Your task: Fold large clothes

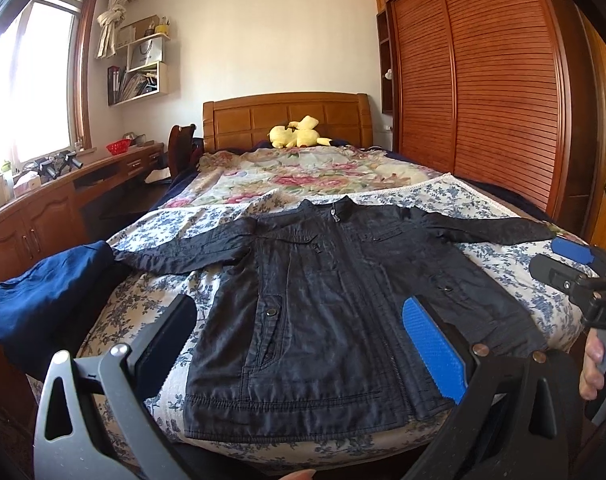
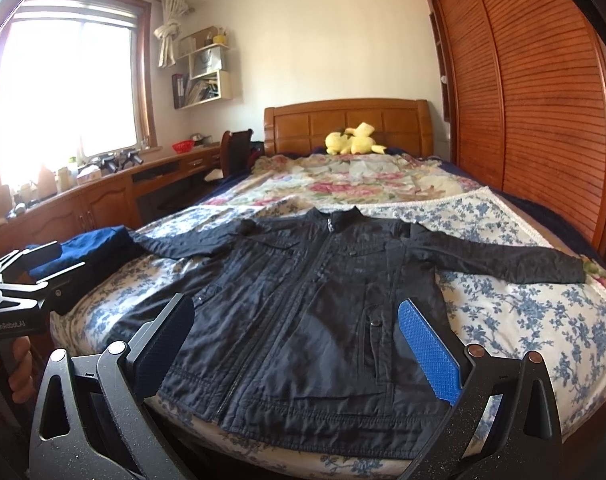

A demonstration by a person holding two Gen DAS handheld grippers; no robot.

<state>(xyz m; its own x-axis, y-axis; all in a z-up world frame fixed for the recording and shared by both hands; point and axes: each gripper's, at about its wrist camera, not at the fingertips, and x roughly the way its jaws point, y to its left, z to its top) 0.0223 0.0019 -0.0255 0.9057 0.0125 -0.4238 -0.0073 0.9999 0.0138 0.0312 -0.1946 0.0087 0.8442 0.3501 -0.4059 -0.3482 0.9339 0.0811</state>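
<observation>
Both hand-held grippers, left (image 1: 303, 344) and right (image 2: 303, 344), hung open, empty; we feared the slick black jacket (image 1: 343, 300) slipping off the bed's (image 1: 503, 268) near edge.

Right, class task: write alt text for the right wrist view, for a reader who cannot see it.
A black zip jacket lies flat, face up, sleeves spread, on a blue floral bedspread, framed by the open right claw above its hem. The left claw shows at the left edge near folded blue cloth; a yellow plush toy sits by the headboard.
</observation>
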